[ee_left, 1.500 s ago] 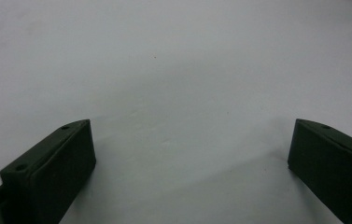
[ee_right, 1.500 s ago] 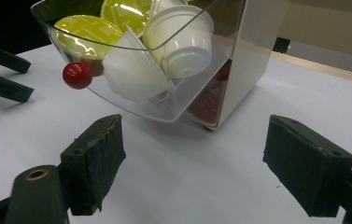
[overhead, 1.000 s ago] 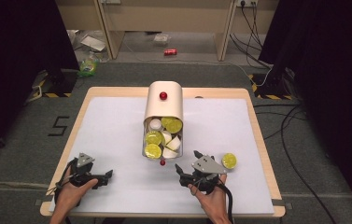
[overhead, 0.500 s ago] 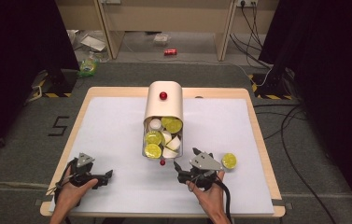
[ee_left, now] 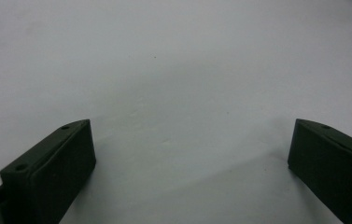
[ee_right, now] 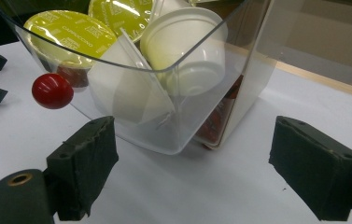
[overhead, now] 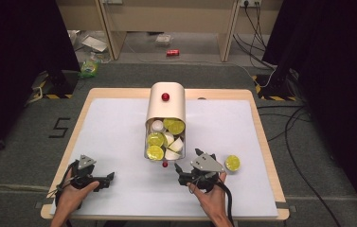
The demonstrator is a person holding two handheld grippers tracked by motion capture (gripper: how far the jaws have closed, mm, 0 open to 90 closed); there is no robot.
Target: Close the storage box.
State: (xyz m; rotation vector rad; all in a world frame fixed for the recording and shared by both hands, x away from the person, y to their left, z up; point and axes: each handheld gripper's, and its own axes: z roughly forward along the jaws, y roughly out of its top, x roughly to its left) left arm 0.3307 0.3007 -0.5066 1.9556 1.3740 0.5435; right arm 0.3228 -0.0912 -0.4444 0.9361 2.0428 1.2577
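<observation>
The counter [overhead: 119,132] has a white top with a pale wooden rim. The capsule dispenser [overhead: 165,101] has a cream body with a red knob [overhead: 165,97]; its clear drawer [ee_right: 131,121] carries a second red knob [ee_right: 52,91]. The coffee capsules [ee_right: 71,32] inside have white cups and lime-green lids with small pale lettering. A loose capsule [overhead: 232,162] on the counter shows the same lime-green lid. Both grippers' jaws are matt black.
</observation>
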